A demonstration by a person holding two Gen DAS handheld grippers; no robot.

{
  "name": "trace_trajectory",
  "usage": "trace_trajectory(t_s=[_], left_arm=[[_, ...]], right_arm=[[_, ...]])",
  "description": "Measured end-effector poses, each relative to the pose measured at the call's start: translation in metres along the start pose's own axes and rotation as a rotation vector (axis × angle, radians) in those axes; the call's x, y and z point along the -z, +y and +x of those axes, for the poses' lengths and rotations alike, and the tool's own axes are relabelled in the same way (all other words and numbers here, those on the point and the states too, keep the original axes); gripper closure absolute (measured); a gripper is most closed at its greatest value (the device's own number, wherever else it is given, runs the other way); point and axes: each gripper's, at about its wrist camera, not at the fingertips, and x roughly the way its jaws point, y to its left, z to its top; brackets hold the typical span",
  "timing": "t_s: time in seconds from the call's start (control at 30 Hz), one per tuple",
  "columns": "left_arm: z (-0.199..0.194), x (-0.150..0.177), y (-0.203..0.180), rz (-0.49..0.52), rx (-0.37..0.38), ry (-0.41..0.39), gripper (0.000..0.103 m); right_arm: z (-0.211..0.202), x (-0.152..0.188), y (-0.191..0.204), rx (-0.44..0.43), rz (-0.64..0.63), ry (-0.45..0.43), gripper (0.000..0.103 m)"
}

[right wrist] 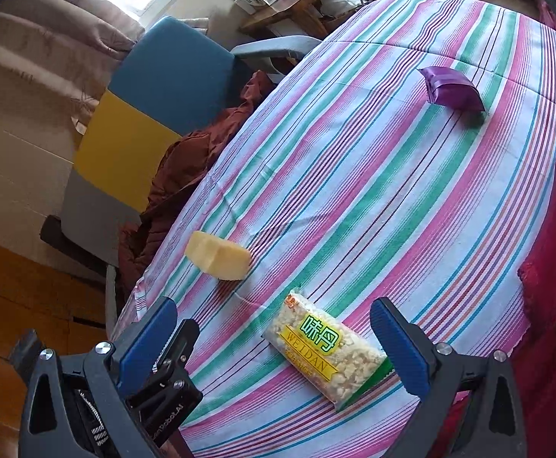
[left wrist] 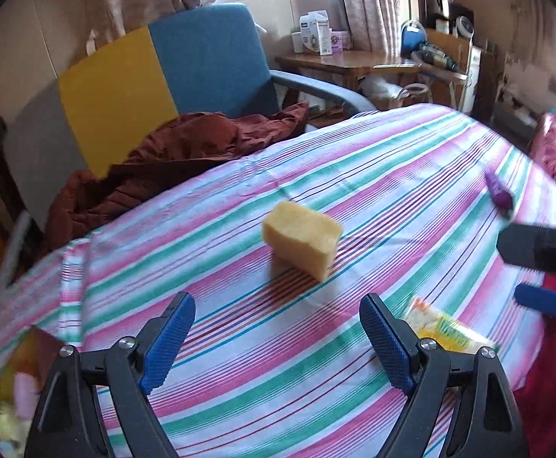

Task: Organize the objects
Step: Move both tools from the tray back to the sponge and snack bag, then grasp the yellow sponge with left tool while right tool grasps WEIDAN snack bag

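Left gripper (left wrist: 278, 347) jaws spread wide, nothing between them. It's aimed at the yellow sponge (left wrist: 303, 244), which sits mid-frame in the left wrist view on the striped tablecloth (left wrist: 392, 175), ahead of the pads and not touching them.

Right gripper (right wrist: 282, 347) also released, hovering over the snack packet (right wrist: 325, 347) at the bottom centre of its view. The packet lies between the fingers' lines but I can't tell whether the pads are down at its level. Purple pouch (right wrist: 451, 87) is upper right in the right wrist view, well apart from both.

Risks as I read them:
- The sponge is soft and light. An off-centre close could squash or tip it, or a pad could nudge it toward the cloth edge on the left of the frame.
- The cloth is loose, so a dragging fingertip could bunch it and shift everything.
- The packet is flat and slick, so the pads may slide over it or pinch cloth too.
- The grippers are near each other: the right one shows at the right edge of the left view. Converging moves could collide.
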Motion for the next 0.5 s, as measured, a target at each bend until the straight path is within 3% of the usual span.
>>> trace_trajectory(t_s=[0.13,0.5], left_arm=[[0.010,-0.008,0.008,-0.020,0.064,-0.028,0.014],[0.059,-0.039,-0.010,0.166,0.070,-0.051,0.007]], right_arm=[[-0.002,0.000,0.001,-0.010,-0.002,-0.004,0.000],[0.004,0.002,0.000,-0.026,-0.005,0.031,0.000]])
